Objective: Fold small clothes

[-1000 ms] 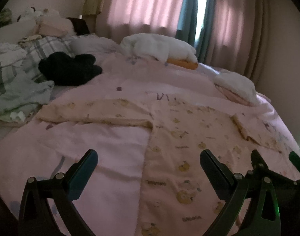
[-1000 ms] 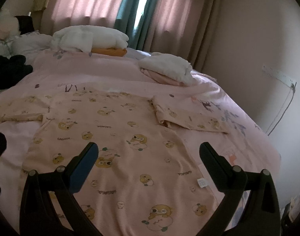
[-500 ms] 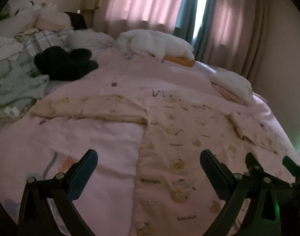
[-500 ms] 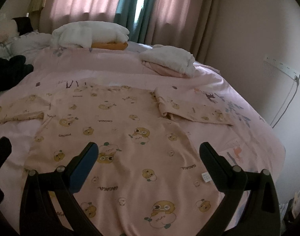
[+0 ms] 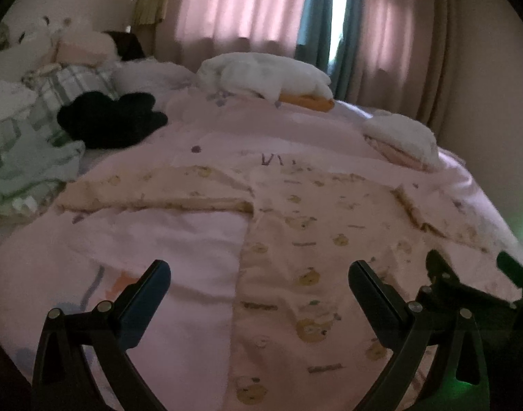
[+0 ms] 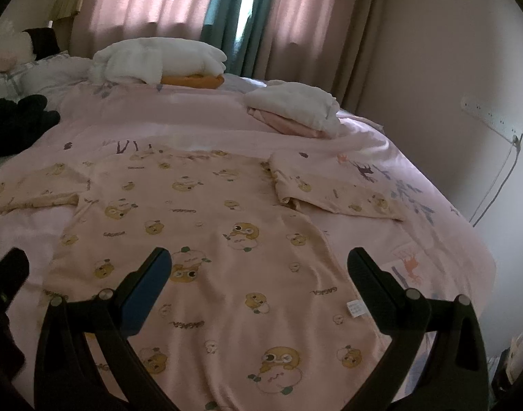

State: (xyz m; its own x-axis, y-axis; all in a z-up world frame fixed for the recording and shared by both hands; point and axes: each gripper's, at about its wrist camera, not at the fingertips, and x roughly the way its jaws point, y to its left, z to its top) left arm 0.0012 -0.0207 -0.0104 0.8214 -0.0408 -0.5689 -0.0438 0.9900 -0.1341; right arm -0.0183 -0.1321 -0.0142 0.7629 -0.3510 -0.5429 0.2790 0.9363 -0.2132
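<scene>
A small pale pink shirt with yellow cartoon prints lies spread flat on the pink bedcover, both sleeves out to the sides. It also shows in the left wrist view, with its left sleeve stretched out. My left gripper is open and empty, above the shirt's left edge near the hem. My right gripper is open and empty, above the shirt's lower right part. The right sleeve lies flat beyond it. The right gripper's frame shows at the right edge of the left wrist view.
A white folded pile on an orange item and a white and pink folded stack sit at the far side of the bed. A black garment and plaid bedding lie at the left. Curtains and a wall stand behind.
Both grippers have pulled back and risen a little, so the shirt sits further out in both views. Both stay open and empty. The shirt has not moved.
</scene>
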